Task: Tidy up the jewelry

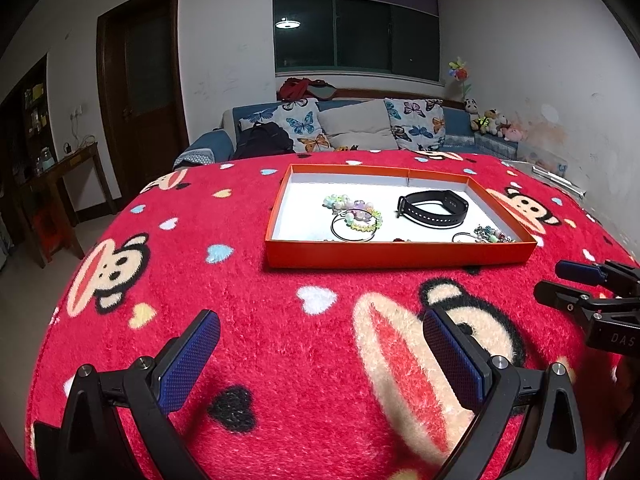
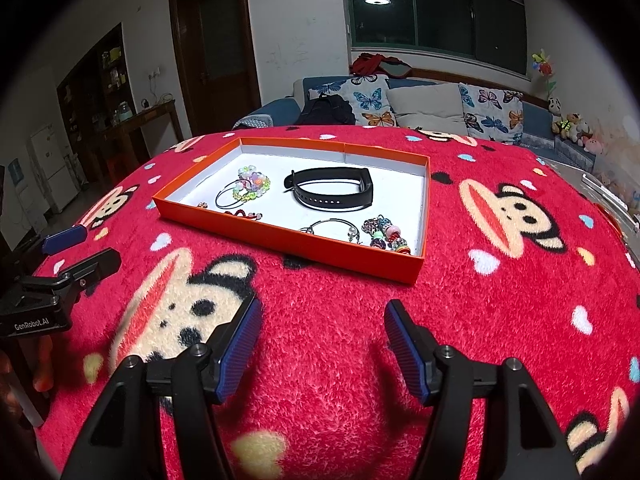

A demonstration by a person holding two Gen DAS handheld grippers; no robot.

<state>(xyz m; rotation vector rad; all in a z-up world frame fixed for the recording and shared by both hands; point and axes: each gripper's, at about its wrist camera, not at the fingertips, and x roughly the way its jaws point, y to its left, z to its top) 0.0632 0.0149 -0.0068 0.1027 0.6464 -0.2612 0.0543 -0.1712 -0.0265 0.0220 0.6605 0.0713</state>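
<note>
1. Jewelry lies in one orange tray (image 1: 400, 254) on my red monkey-print blanket (image 1: 248, 280), seen from my left wrist: one black watch band (image 1: 434, 209), one pastel bead bracelet (image 1: 354, 212), one dark charm bracelet (image 1: 490, 235). A sofa (image 1: 360, 128), window and door stand behind. My left gripper (image 1: 320, 344) is spread wide, empty.
2. From my right wrist: the same tray (image 2: 288, 240) holds the watch band (image 2: 332, 192), two bead bracelets (image 2: 250, 186) (image 2: 384, 232) and small red pieces (image 2: 244, 215). My right gripper (image 2: 322, 328) gapes, empty.
</note>
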